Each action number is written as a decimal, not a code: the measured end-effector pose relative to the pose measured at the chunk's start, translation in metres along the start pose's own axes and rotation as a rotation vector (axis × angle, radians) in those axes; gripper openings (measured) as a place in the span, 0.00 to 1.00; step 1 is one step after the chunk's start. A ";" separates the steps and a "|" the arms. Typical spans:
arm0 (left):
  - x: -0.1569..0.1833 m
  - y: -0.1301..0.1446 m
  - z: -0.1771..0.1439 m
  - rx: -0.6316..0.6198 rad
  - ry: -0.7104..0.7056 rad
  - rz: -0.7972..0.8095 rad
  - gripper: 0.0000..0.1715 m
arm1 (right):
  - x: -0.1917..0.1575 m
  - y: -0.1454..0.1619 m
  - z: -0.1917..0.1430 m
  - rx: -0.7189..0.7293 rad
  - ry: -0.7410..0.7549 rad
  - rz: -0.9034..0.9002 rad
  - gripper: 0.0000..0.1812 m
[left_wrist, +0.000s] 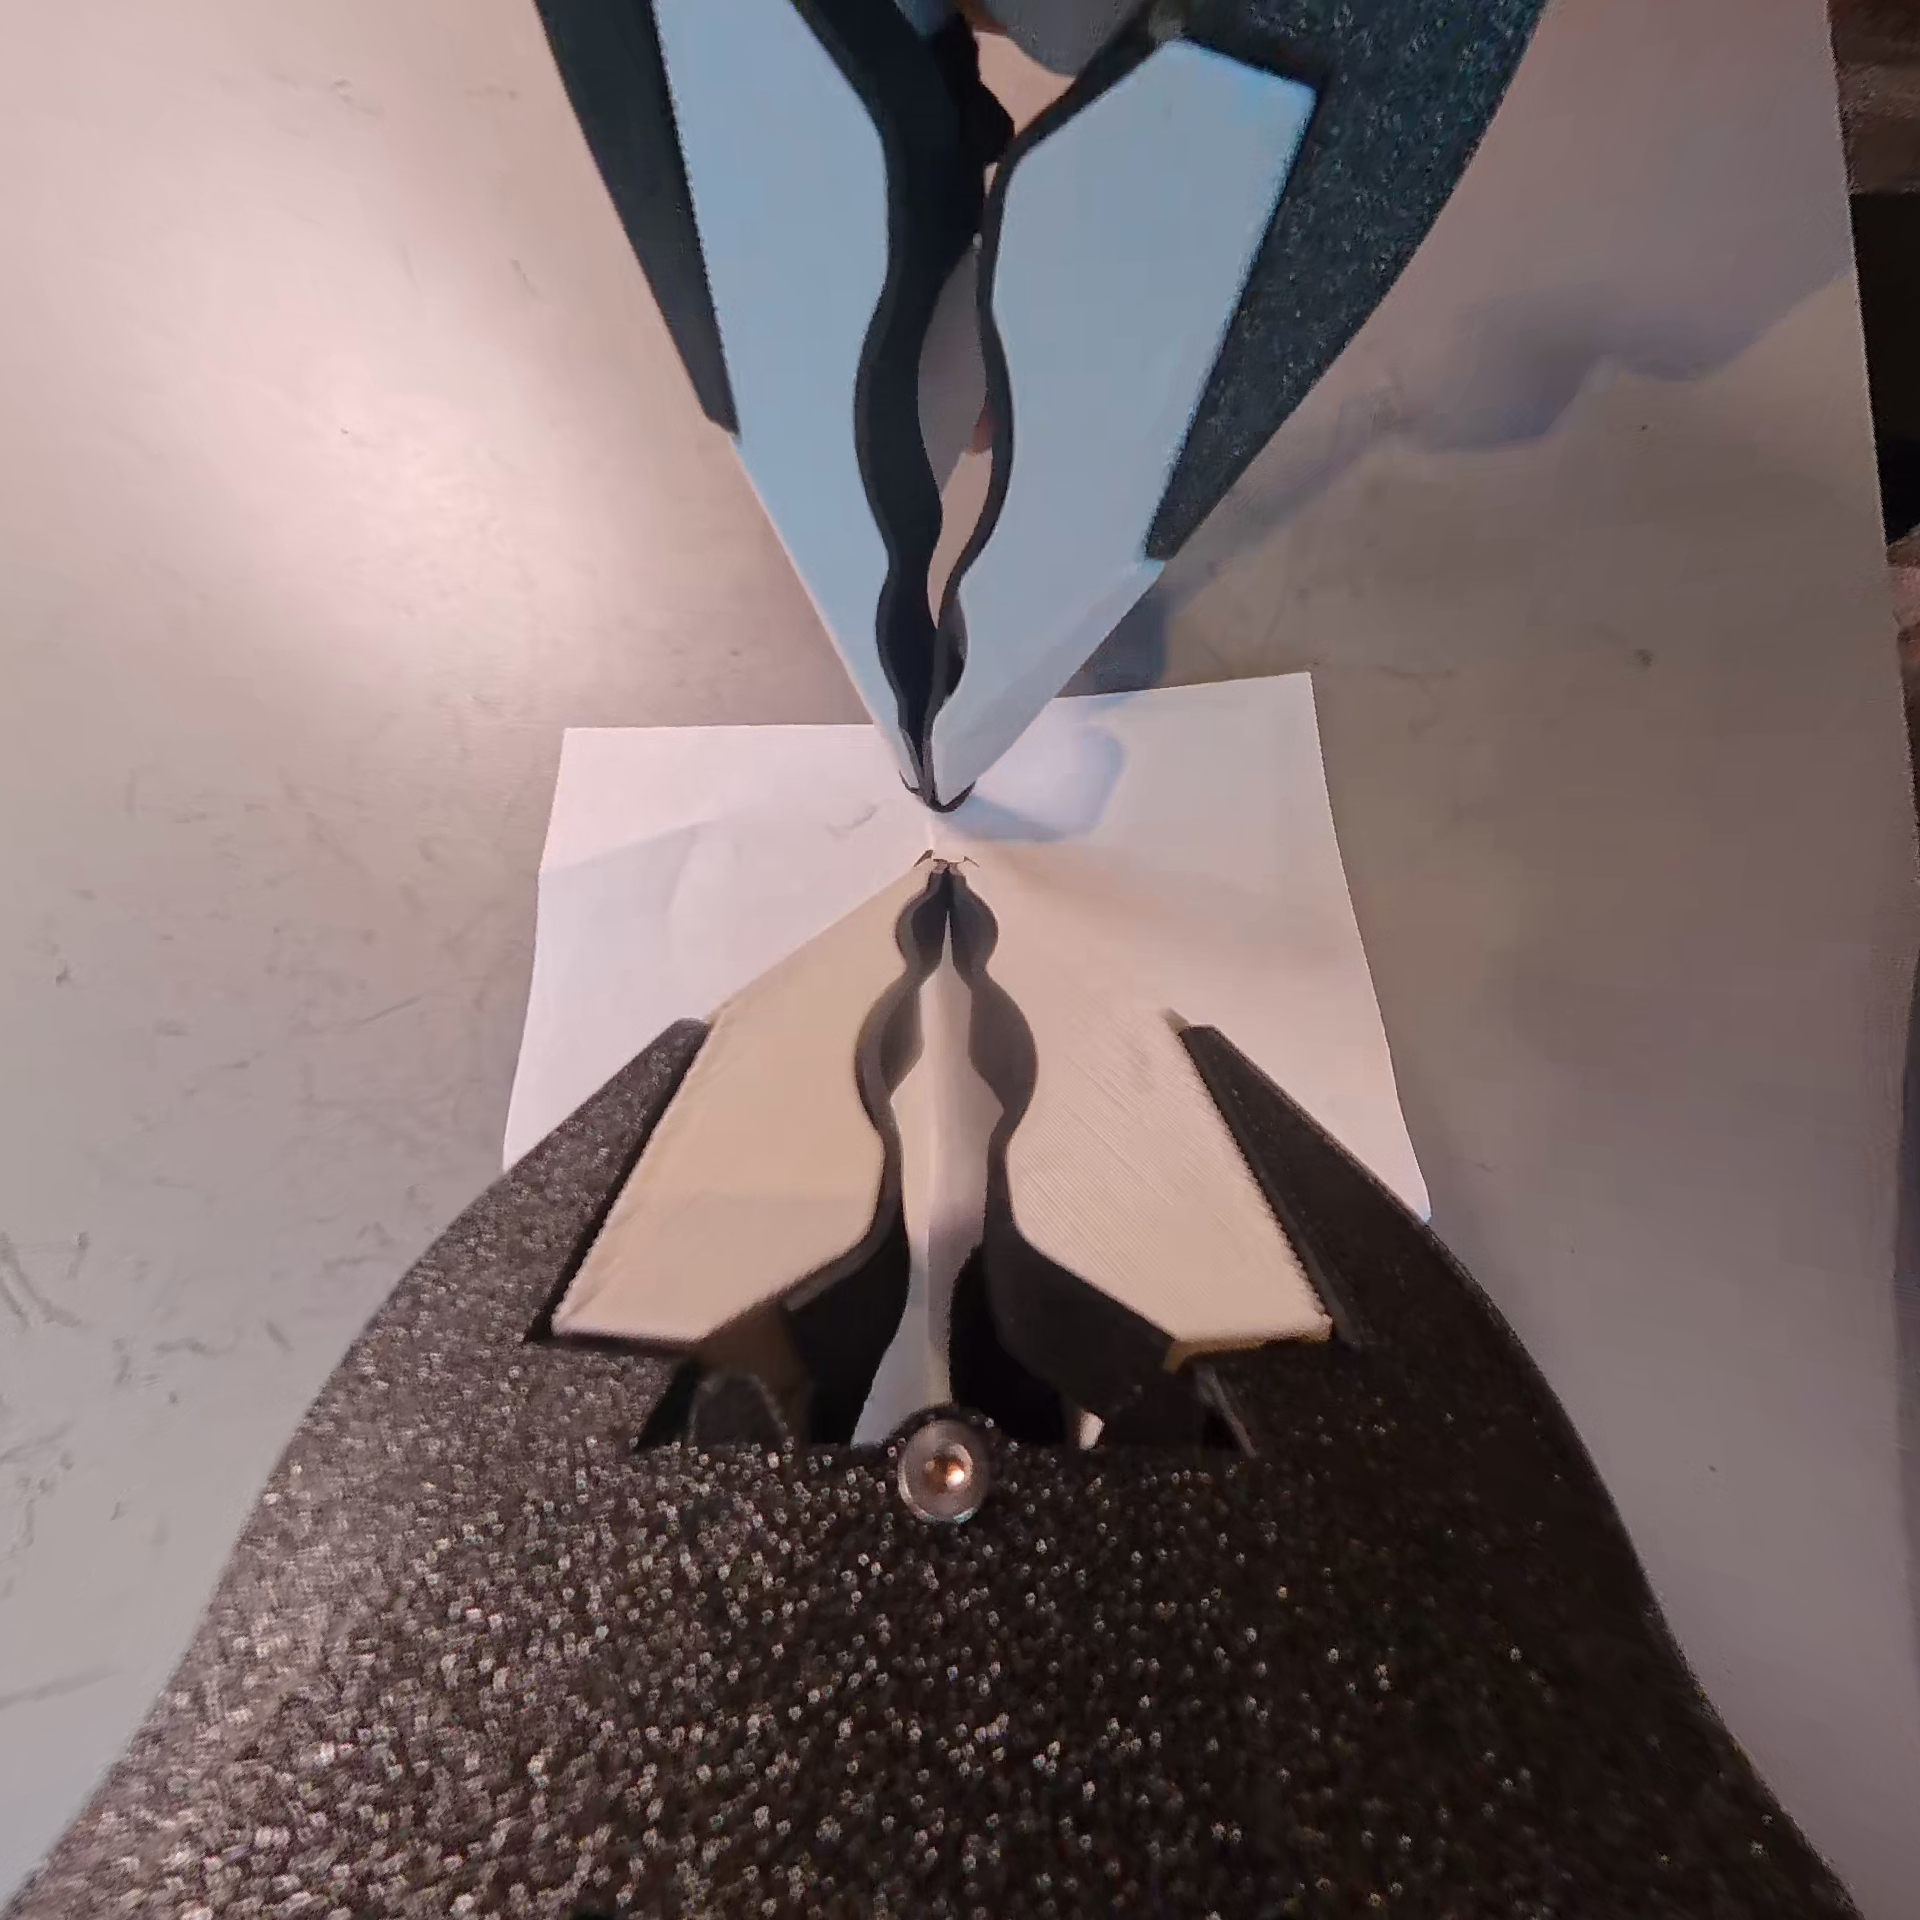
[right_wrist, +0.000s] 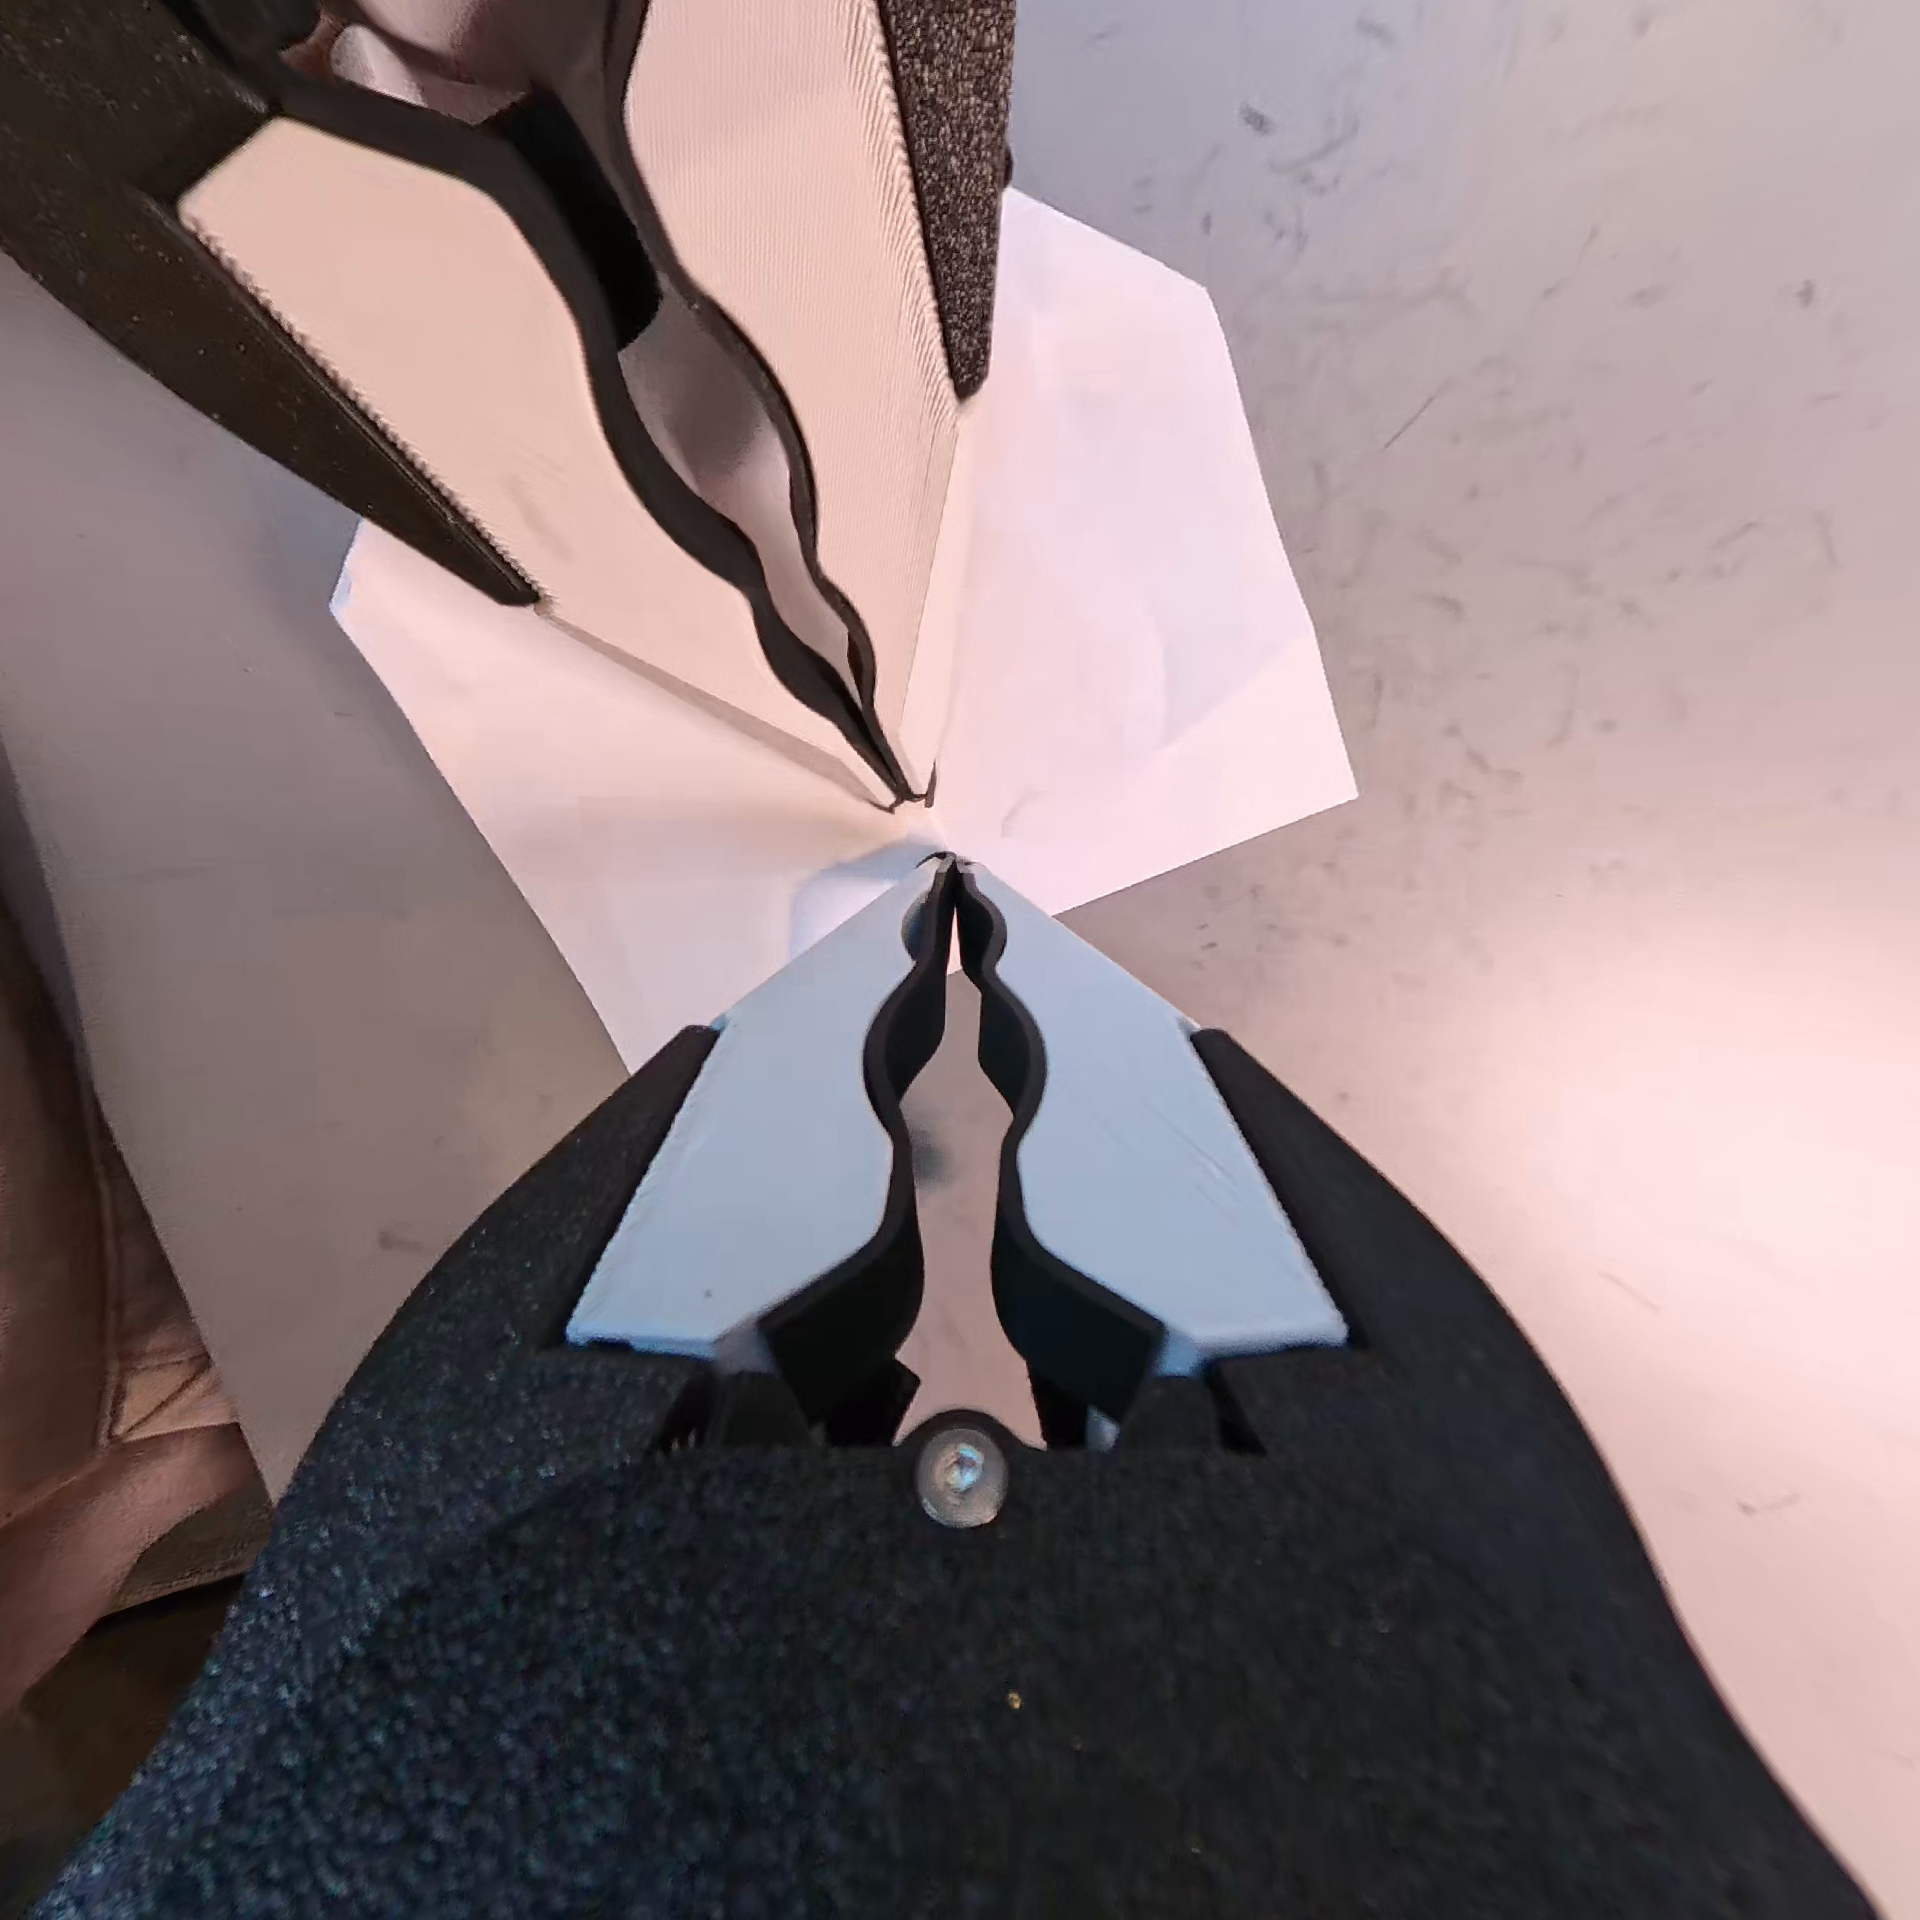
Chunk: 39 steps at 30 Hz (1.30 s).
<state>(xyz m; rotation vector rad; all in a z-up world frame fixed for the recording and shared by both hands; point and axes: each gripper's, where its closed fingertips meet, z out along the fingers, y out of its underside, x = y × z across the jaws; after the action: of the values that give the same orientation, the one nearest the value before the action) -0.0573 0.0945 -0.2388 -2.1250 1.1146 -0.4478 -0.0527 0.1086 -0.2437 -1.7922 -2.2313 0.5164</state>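
I've got the left gripper (left_wrist: 948, 864) pinched together at the tips with its points pressed to the middle of the white paper sheet (left_wrist: 1195, 935), though I cannot tell whether it truly nips the paper, and the right gripper (right_wrist: 945, 862) faces it nose to nose, likewise closed and just beside it on the sheet. To my eye both tips want even, gentle pressure, since creases already fan out from where they meet. The sheet lies on the pale scuffed tabletop (left_wrist: 312, 520); no containers show anywhere.
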 end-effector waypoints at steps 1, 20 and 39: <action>0.000 -0.001 0.000 -0.001 0.018 -0.031 0.00 | 0.000 0.000 0.000 0.009 -0.002 0.004 0.00; -0.010 0.002 -0.001 -0.107 0.021 0.001 0.00 | -0.001 -0.001 0.000 0.053 -0.012 -0.005 0.00; -0.010 0.002 0.000 -0.097 -0.088 0.261 0.00 | -0.001 -0.001 0.000 0.074 -0.021 0.003 0.00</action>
<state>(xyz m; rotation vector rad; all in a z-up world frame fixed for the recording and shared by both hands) -0.0637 0.1016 -0.2397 -2.0222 1.3633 -0.1802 -0.0534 0.1070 -0.2436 -1.7613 -2.1937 0.6127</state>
